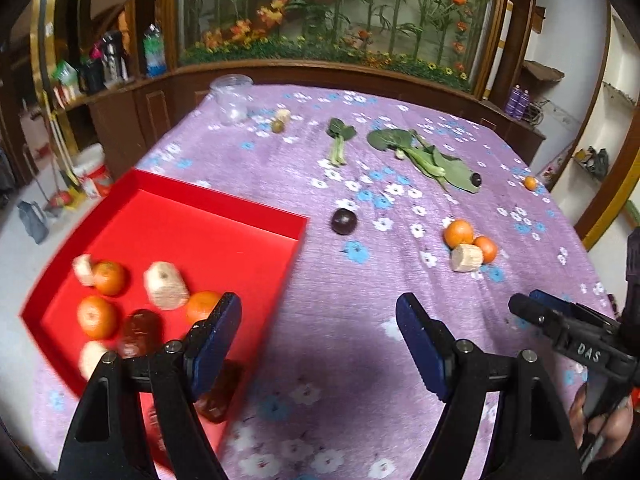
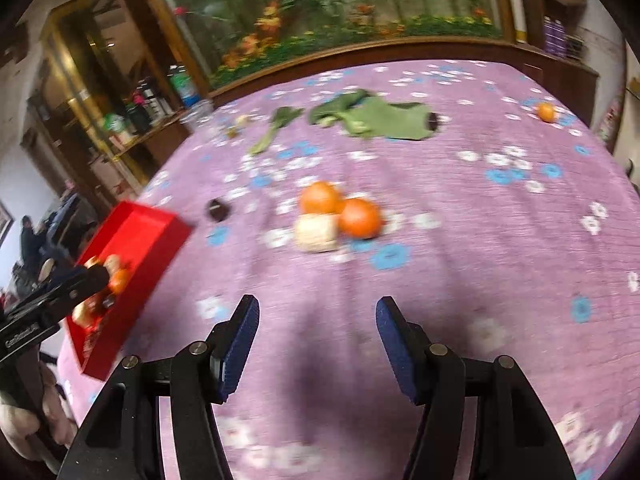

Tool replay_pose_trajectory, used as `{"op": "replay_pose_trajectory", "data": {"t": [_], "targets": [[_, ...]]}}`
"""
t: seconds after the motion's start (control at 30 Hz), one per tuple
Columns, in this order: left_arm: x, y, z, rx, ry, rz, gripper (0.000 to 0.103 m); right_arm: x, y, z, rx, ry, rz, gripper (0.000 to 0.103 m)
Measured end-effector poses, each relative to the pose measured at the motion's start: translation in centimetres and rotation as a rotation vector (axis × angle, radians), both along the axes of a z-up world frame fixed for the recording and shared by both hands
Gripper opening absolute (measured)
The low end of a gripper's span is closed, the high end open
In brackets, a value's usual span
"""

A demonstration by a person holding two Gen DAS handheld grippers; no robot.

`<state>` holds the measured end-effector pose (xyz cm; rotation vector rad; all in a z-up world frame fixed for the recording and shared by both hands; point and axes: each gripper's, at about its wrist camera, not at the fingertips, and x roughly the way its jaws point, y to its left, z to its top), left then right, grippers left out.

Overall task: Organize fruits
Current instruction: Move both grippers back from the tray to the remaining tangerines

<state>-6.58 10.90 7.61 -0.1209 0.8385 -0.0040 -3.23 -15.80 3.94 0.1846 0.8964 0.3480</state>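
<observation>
Both the left claw (image 1: 318,346) and right claw (image 2: 316,350) hang open and empty, the right facing the loose oranges (image 2: 340,210), evidently bound for the red tray (image 1: 224,216).

3 oranges (image 1: 109,278) in the red tray (image 1: 224,216); 2 more oranges (image 1: 459,233) beside a pale chunk (image 1: 467,257) on cloth.

I count, inside red tray (image 1: 224,216): three oranges (image 1: 109,277), three pale chunks (image 1: 165,285). Beyond tray: three oranges (image 1: 458,233), one dark plum (image 1: 343,221).
</observation>
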Motion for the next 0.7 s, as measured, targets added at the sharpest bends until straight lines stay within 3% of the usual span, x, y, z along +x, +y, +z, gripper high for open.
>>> {"op": "replay_pose_trajectory", "data": {"t": [0.33,0.5,0.7], "targets": [[3.5,-4.1,-1.5,-0.021,0.038,-0.129,0.079,4.5,-0.9,0.1,0.015,0.002,-0.012,0.065],[4.4,-4.2,-2.5,-0.040,0.061,-0.130,0.079,7.0,0.1,0.3,0.017,-0.002,0.016,0.065],[5.3,-3.5,-3.2,-0.068,0.075,-0.116,0.078,8.4,0.0,-1.2,0.000,0.009,-0.031,0.065]]}}
